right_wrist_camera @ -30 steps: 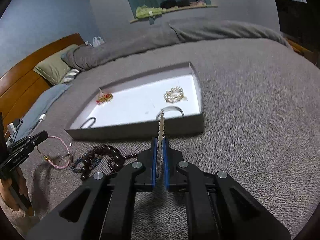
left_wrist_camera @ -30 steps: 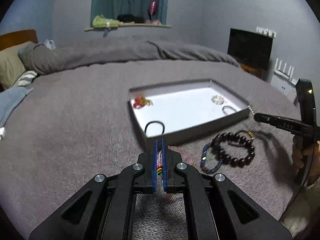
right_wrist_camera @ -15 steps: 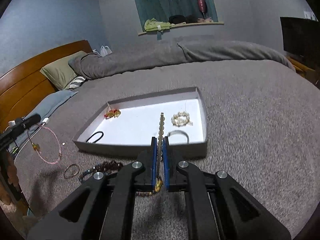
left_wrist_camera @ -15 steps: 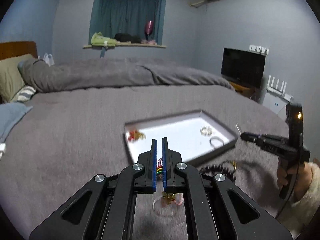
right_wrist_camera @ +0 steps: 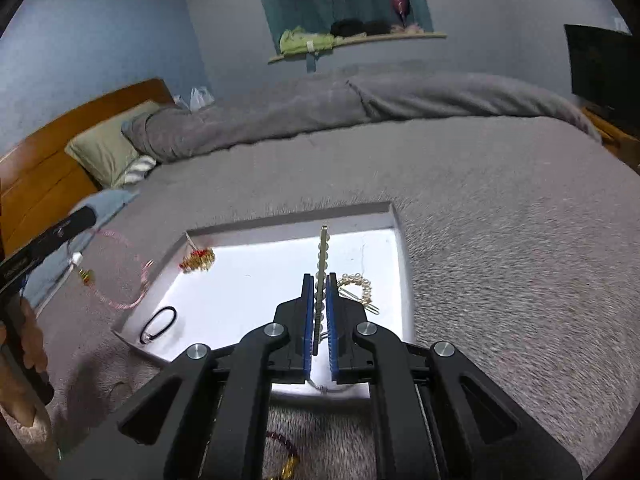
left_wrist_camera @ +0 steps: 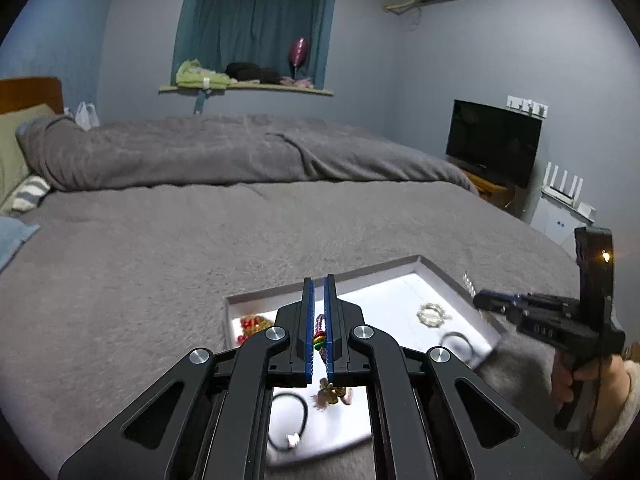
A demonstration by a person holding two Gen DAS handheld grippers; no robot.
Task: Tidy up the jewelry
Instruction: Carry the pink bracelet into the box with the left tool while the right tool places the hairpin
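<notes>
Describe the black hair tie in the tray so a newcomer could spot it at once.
On the grey bed lies a shallow white tray holding several small pieces. The black hair tie rests flat in the tray's near left corner, seen from the right wrist camera. Unlike the red-and-gold cluster behind it and the pearl pieces to the right, it is a plain dark loop.

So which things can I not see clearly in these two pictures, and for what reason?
- Pink bracelet, left wrist view: mostly hidden by the left gripper.
- Same bracelet, right wrist view: blurred.
- Pearl strand, right wrist view: lower end hidden by the right gripper.
- Dark beads: cut off at the bottom edge.
</notes>
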